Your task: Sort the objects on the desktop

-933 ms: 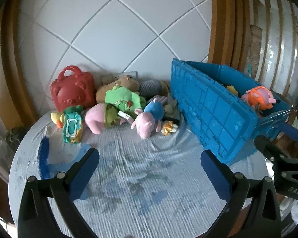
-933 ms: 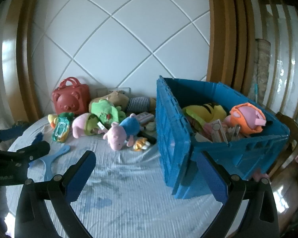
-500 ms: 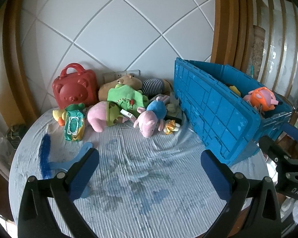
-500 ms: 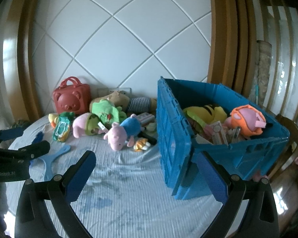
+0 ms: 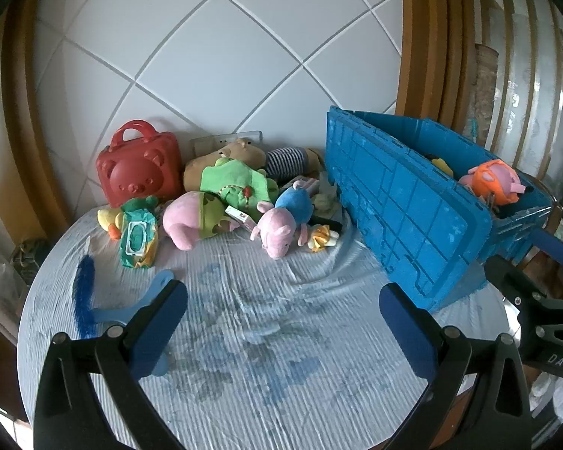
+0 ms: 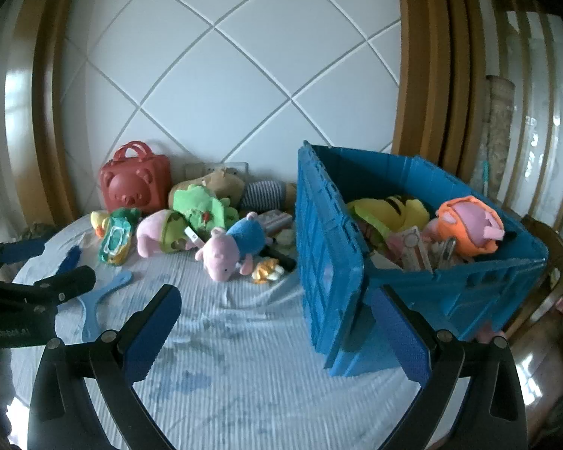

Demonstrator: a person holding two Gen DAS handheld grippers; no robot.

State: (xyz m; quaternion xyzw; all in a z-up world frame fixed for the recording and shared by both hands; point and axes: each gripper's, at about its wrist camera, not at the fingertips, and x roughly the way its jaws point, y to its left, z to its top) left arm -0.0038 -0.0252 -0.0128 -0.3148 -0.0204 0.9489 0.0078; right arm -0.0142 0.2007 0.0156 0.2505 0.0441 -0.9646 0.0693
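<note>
Plush toys [image 5: 277, 221] lie well beyond both empty, wide-apart grippers, left gripper [image 5: 281, 303] and right gripper [image 6: 277, 307].

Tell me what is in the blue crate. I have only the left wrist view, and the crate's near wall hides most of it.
Observer: In the right wrist view, a yellow plush with black stripes lies in the crate, left of the orange toy.
Operator: Say what sits between those two.
Observer: Flat pinkish packets stand on edge there; I cannot read them.
Operator: Report where my left fingers are.
Observer: The left gripper hangs open at the left side of the table, and in this view it sits just left of the light blue paddle.
</note>
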